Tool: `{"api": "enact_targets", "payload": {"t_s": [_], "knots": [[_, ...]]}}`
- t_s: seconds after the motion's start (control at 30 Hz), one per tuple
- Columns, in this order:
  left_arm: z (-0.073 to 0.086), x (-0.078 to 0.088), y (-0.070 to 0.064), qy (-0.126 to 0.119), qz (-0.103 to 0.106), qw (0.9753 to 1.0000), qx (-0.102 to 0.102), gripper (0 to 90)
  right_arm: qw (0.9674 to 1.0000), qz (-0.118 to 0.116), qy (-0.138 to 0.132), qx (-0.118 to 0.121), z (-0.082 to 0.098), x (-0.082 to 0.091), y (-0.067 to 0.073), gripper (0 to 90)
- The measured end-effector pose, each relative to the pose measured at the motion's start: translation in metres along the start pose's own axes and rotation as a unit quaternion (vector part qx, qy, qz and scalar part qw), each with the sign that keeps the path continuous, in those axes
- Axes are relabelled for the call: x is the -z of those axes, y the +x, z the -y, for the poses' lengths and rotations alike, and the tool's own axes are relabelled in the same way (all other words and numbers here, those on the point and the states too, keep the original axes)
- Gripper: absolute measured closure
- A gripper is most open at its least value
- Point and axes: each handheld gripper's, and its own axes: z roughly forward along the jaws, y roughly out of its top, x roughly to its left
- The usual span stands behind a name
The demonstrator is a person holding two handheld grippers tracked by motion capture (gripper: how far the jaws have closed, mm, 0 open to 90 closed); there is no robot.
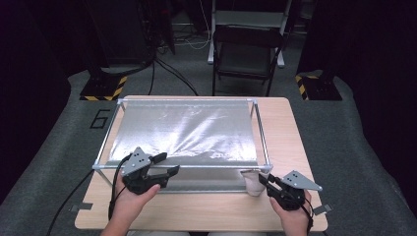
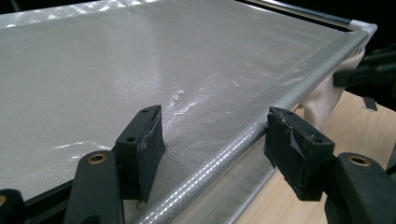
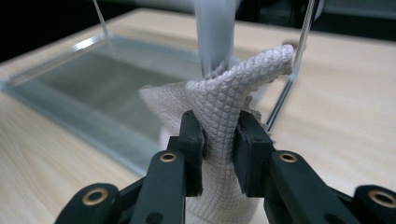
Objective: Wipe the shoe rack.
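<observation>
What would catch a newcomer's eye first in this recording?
A shiny silver sheet stretched over a metal frame covers most of the wooden table. At the frame's near right corner, the right claw pinches a whitish textured cloth that hangs by the corner post. The left claw stands open astride the frame's near rail, left of the middle.
</observation>
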Motion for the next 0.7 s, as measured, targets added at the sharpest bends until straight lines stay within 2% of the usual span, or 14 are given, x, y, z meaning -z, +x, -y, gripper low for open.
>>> {"api": "enact_targets", "payload": {"t_s": [0.1,0.2,0.23,0.4,0.57,0.63,0.7], "knots": [[0.000,0.000,0.000,-0.001,-0.001,1.0000,-0.001,37.1,1.0000,0.004,-0.005,0.007,0.000,-0.001,0.001,74.5],[0.000,0.000,0.000,0.001,0.001,1.0000,-0.001,37.1,0.9999,0.002,0.015,0.001,0.015,-0.012,-0.002,74.4],[0.000,0.000,0.000,0.001,0.001,1.0000,-0.001,37.1,0.9995,0.003,0.030,-0.001,0.024,-0.018,-0.003,74.4],[0.000,-0.001,0.000,-0.002,-0.001,1.0000,0.000,37.1,0.9987,0.000,0.050,-0.010,0.045,-0.032,-0.009,74.2],[0.000,-0.001,0.000,-0.001,-0.001,1.0000,0.000,37.1,0.9975,-0.002,0.068,-0.018,0.041,-0.032,-0.008,74.0],[0.000,-0.001,0.000,-0.002,-0.001,1.0000,0.000,37.1,0.9983,0.002,0.057,-0.010,0.034,-0.026,-0.006,74.1],[0.000,-0.001,0.000,-0.001,-0.001,1.0000,-0.001,37.1,0.9996,0.002,0.026,-0.014,0.020,-0.014,-0.004,74.0]]}}
